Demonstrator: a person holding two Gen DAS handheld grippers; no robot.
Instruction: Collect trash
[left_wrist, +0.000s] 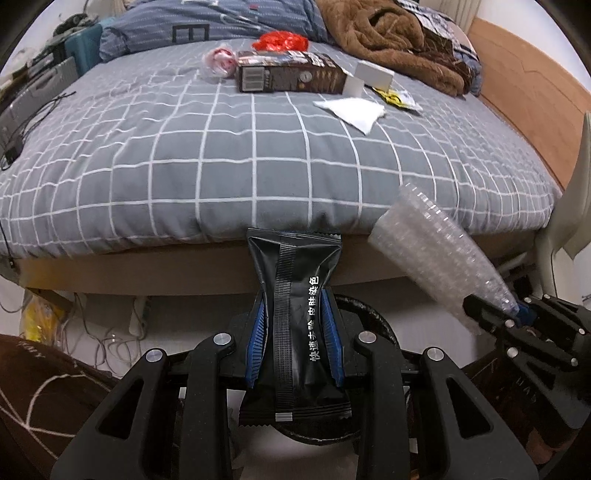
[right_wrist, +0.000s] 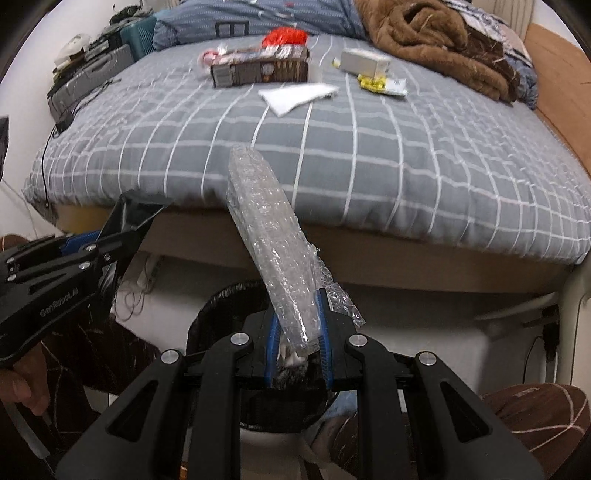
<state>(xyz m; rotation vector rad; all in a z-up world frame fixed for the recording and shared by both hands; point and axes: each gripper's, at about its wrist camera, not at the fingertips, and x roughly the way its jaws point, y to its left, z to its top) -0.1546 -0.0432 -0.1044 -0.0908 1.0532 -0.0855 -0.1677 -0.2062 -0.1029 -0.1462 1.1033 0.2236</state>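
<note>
At the bottom centre of the left wrist view, the left gripper (left_wrist: 295, 328) pinches a black sachet (left_wrist: 293, 325) between its blue pads (left_wrist: 257, 349); the sachet stands on end, its long axis running straight up the frame, top edge at the lip of the bed (left_wrist: 258, 155) and serrated lower edge down between the arms. Below it shows the dark rim of a bin (left_wrist: 373, 314). In the lower right of that view the right gripper (left_wrist: 517, 314) is closed on the narrow end of a roll of bubble wrap (left_wrist: 436, 254), which slants up and to the left, widening toward its free end. In the right wrist view the bubble wrap (right_wrist: 269, 240) sits at centre, clamped at its lower end between blue pads (right_wrist: 325, 332), with its long axis leaning up and left over the bin (right_wrist: 221, 299). Across the upper part of both views, on the grey checked cover, lie a brown carton (left_wrist: 291, 74), a white box (left_wrist: 369, 75), a white tissue (left_wrist: 354, 109), a yellow wrapper (left_wrist: 397, 98), a red wrapper (left_wrist: 280, 40) and a pink-and-white wrapper (left_wrist: 219, 61). A brown blanket (left_wrist: 391, 37) is heaped at upper right.
</note>
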